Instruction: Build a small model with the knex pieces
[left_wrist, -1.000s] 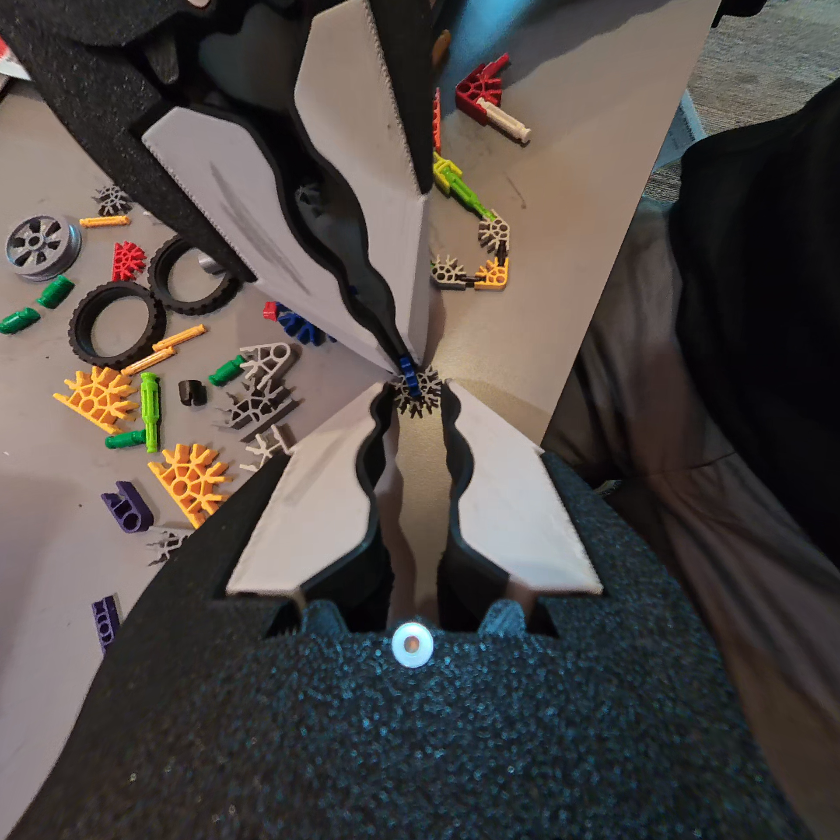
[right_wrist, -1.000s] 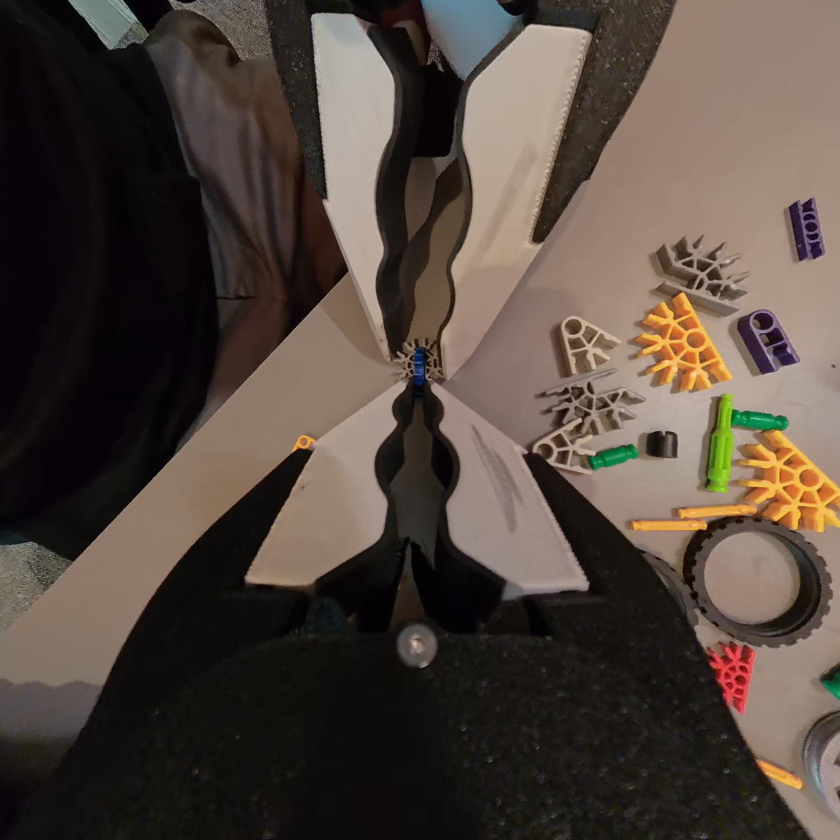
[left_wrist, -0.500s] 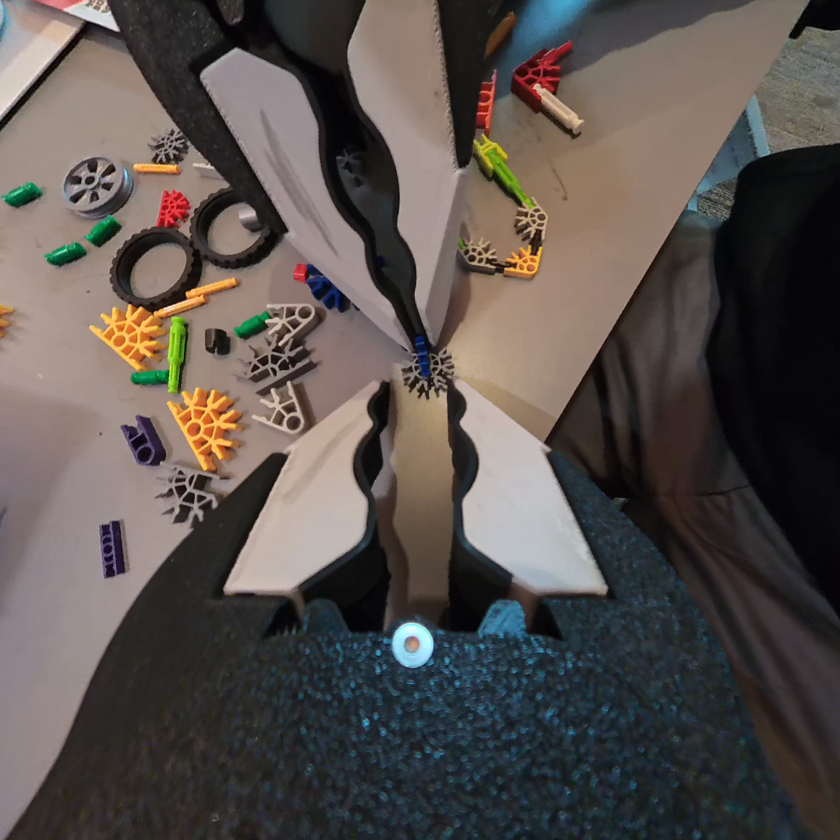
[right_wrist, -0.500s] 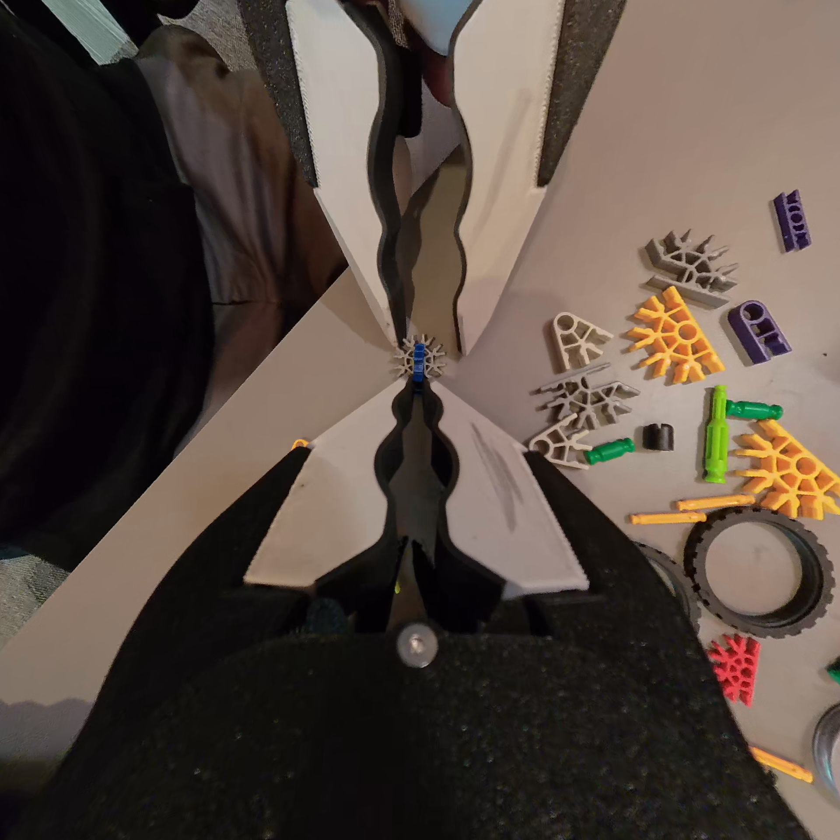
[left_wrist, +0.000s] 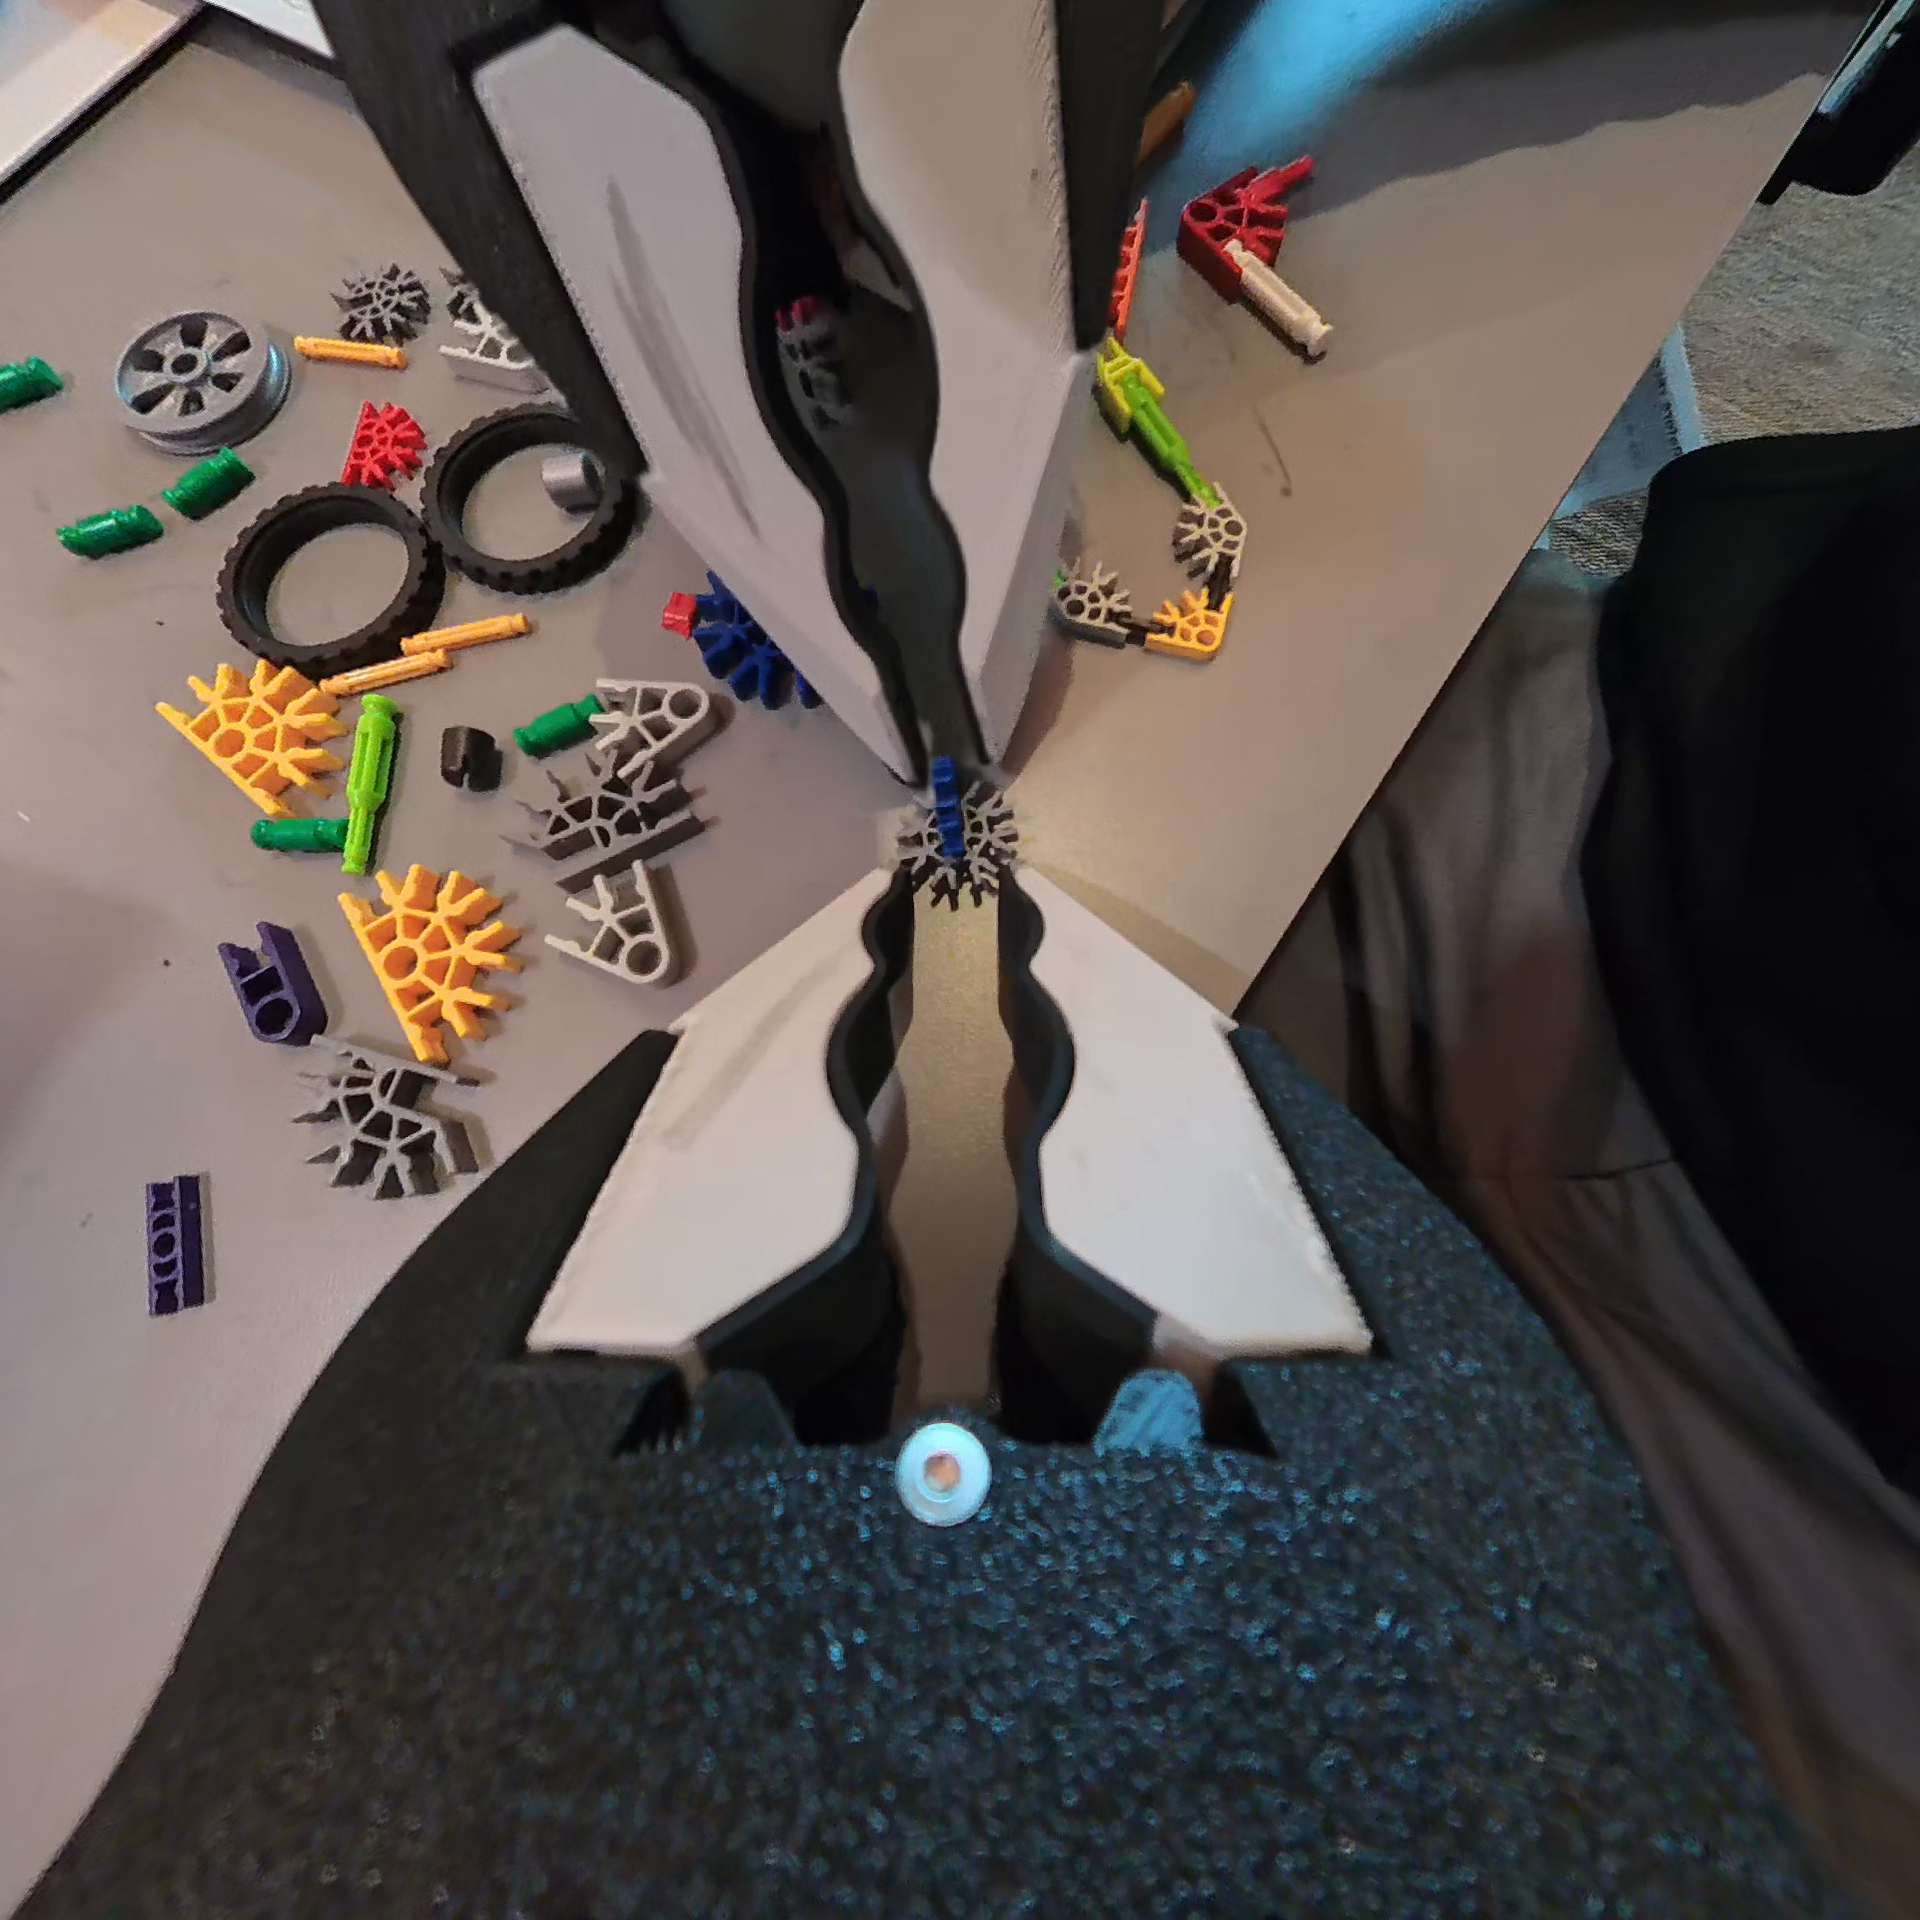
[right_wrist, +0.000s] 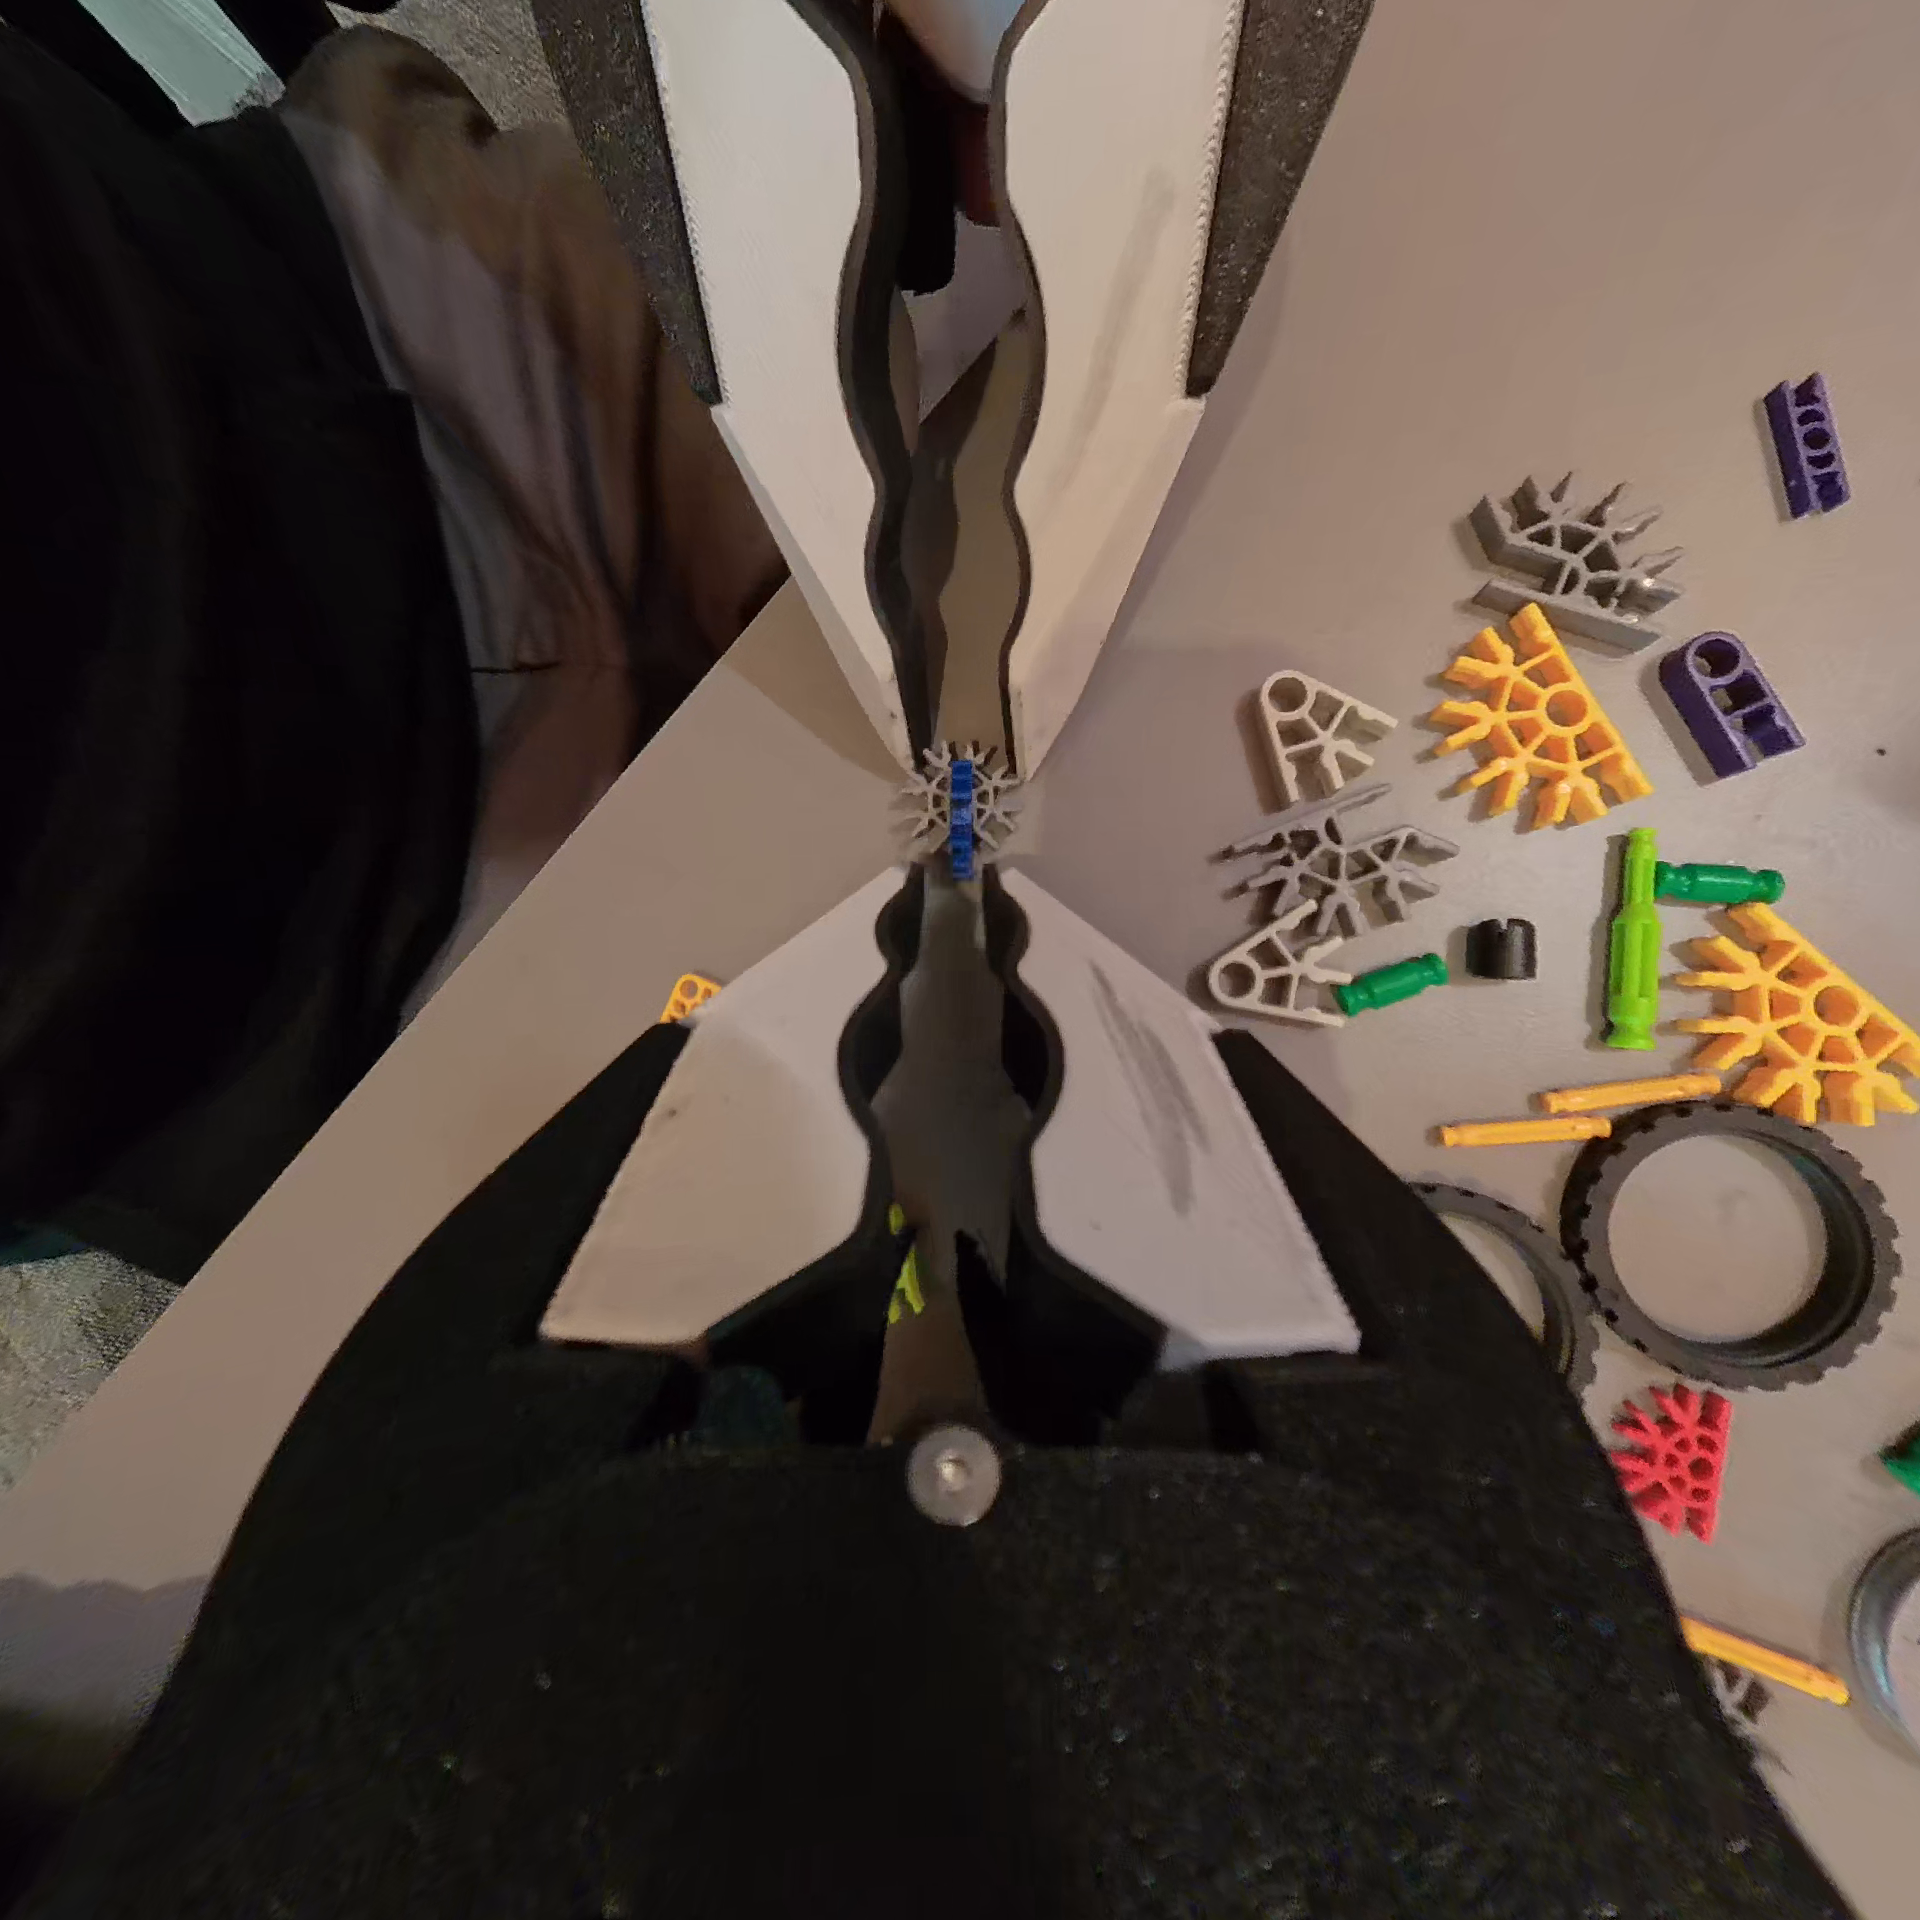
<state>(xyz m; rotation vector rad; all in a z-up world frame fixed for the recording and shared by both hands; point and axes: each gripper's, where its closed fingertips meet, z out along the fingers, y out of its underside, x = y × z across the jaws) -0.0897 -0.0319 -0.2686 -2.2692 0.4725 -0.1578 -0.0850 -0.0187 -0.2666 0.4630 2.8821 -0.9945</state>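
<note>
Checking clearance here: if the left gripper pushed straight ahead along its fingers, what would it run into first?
The left gripper already touches the grey snowflake connector; directly beyond it are the right gripper fingertips, pinching the blue piece slotted into that connector.

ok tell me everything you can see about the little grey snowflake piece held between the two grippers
The grey snowflake connector is a small round plastic hub with short spiked teeth all around. A blue connector is slotted edge-on through its middle, forming a cross. The left hand-held gripper pinches the grey piece, while the right hand-held gripper grips the blue one. The pair appears held above the grey table near its edge.
</note>
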